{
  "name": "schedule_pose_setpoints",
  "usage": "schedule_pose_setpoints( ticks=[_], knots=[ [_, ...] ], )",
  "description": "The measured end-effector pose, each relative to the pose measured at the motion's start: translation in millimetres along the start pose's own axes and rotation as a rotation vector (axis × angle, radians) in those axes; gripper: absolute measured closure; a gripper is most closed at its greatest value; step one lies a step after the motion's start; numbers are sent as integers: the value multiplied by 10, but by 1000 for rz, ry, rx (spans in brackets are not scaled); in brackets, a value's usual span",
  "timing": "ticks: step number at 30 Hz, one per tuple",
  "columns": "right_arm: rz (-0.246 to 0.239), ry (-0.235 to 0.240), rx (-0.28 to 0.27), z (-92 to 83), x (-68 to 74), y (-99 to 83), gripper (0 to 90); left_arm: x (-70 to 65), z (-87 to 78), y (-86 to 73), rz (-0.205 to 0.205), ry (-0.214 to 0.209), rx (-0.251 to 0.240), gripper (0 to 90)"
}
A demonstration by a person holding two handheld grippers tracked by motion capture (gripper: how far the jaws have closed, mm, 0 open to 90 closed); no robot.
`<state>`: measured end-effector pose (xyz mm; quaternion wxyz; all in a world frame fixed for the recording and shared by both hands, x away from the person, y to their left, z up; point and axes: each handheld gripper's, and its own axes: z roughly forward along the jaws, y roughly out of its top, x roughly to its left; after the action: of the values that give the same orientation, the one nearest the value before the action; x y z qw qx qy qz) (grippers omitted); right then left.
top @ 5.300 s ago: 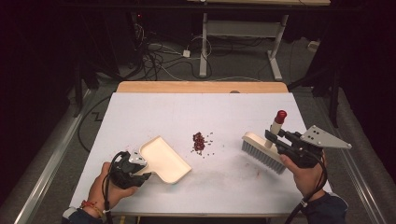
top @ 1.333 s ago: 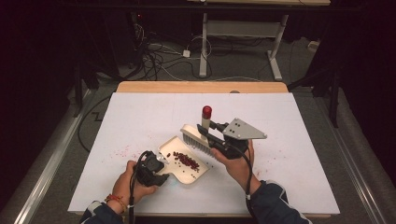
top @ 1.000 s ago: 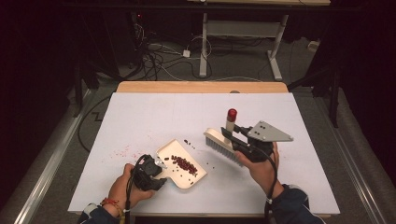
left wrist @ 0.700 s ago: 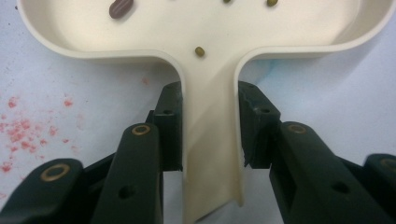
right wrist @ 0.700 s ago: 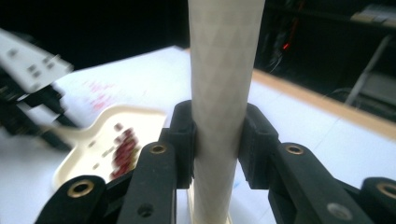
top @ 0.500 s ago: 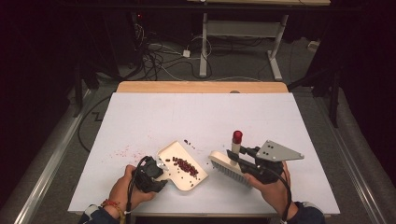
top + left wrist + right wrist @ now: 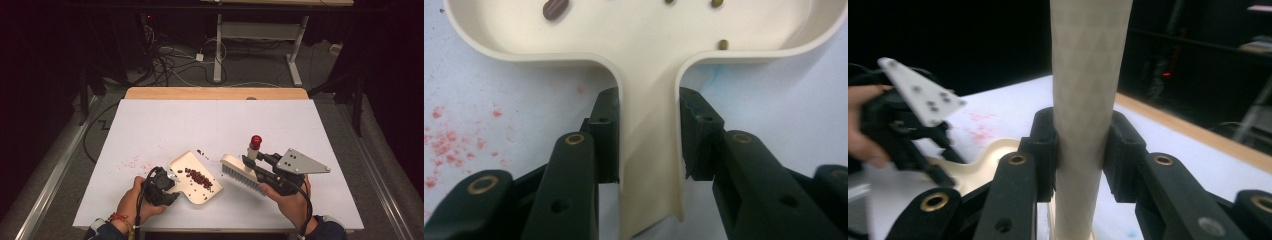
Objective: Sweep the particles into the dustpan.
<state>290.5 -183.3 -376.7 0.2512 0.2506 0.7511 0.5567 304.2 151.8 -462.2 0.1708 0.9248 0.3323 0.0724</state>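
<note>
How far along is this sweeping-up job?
Mostly done: the red beans lie in the dustpan. The left gripper is clamped on the pan's handle, and the right gripper grips the brush, held beside the pan. Left: a few stray beans beyond the pan's edge, and probably emptying it.

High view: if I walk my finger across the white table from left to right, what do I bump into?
Red crumbs → left gripper → dustpan with dark beans → brush → right gripper.
</note>
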Motion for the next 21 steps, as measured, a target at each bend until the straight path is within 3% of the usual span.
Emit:
schedule_pose_setpoints(
  ticks=[5,7,10,11,15,21],
  knots=[
    [-21,-41,37,131,5,-107,700,-4,3,4,-6,1,-4,638],
    [-25,0,57,210,107,-148,700,-5,3,5,-3,2,-2,638],
    [-44,11,56,241,222,-131,700,-6,7,14,-4,1,-3,638],
    [-36,50,47,269,293,-117,700,-11,9,18,-6,2,-5,638],
    [-44,77,44,280,362,-92,700,-8,8,15,-5,0,-6,638],
    [-56,47,3,214,245,-27,700,-6,9,15,-6,-1,-5,638]
  ],
)
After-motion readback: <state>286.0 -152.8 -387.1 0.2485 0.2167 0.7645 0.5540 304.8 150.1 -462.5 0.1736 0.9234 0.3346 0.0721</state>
